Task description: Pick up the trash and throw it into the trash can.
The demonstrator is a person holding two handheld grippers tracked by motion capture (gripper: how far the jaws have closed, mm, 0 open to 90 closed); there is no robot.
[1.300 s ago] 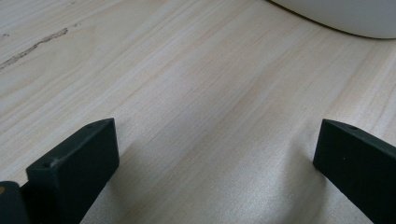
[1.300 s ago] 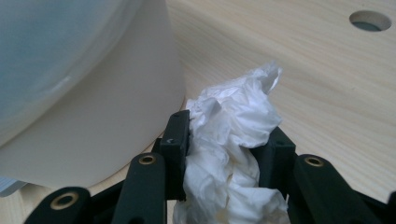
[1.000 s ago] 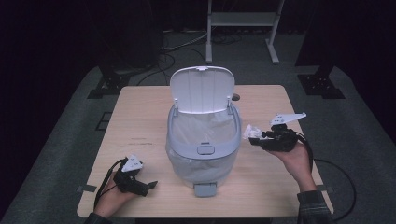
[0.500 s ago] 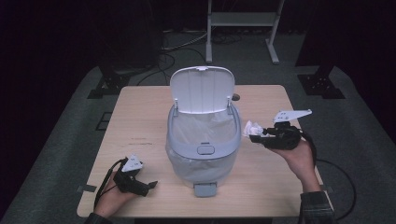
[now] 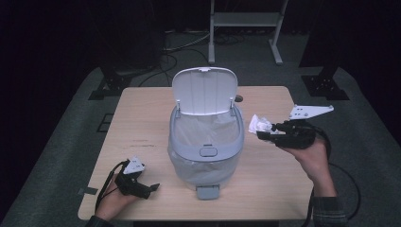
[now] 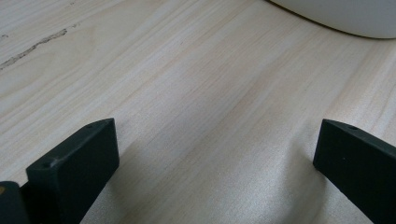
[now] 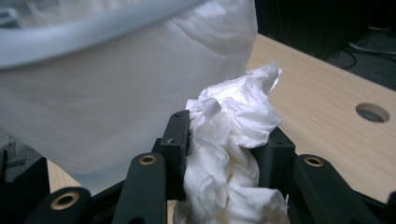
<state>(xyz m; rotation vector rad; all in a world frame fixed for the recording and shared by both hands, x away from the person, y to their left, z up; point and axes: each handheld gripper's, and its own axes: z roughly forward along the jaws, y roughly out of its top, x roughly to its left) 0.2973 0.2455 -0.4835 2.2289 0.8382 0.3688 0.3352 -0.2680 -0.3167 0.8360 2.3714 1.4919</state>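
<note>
A crumpled white tissue (image 5: pixel 260 125), pinched in the right gripper's (image 5: pixel 265 135) fingers, hangs beside the open, bag-lined trash bin (image 5: pixel 206 146), not yet dropped in. The right gripper view shows the pinch closely; the left gripper (image 5: pixel 150 189) rests on the tabletop (image 5: pixel 142 118), fingers spread, holding nothing.
</note>
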